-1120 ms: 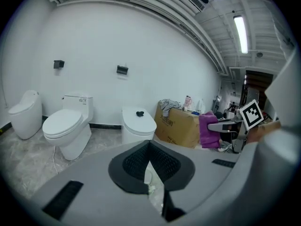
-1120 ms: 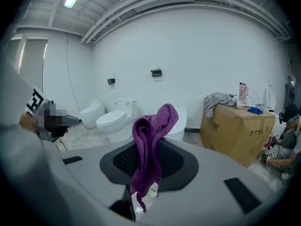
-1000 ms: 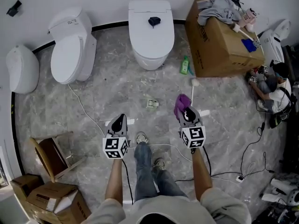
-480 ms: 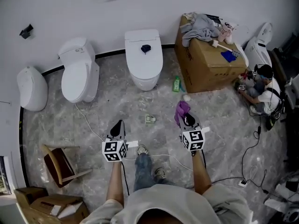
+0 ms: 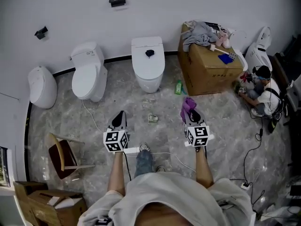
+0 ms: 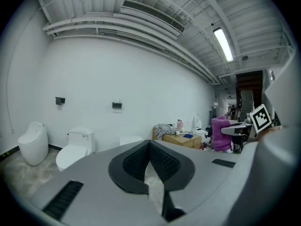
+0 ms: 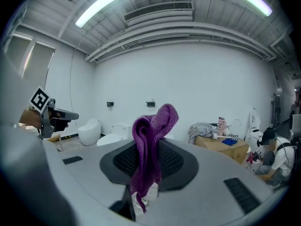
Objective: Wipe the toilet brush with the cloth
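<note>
A purple cloth sticks up from my right gripper, which is shut on it; in the right gripper view the cloth hangs folded between the jaws of the right gripper. My left gripper is held level with it on the left, shut and holding nothing, and in its own view the left gripper has its jaws meeting at a point. Both hover over the marble floor. I cannot make out a toilet brush on the floor. A white-handled tool lies on the cardboard box.
Three white toilets line the far wall. A large cardboard box with clothes stands at the right, with a green bottle beside it. A person sits far right. A chair and cartons are at the left. Cables cross the floor.
The head view has pulled back, showing more wall and floor. A white brush head seen on the floor beside the cloth earlier no longer shows. Both grippers stay shut, side by side.
</note>
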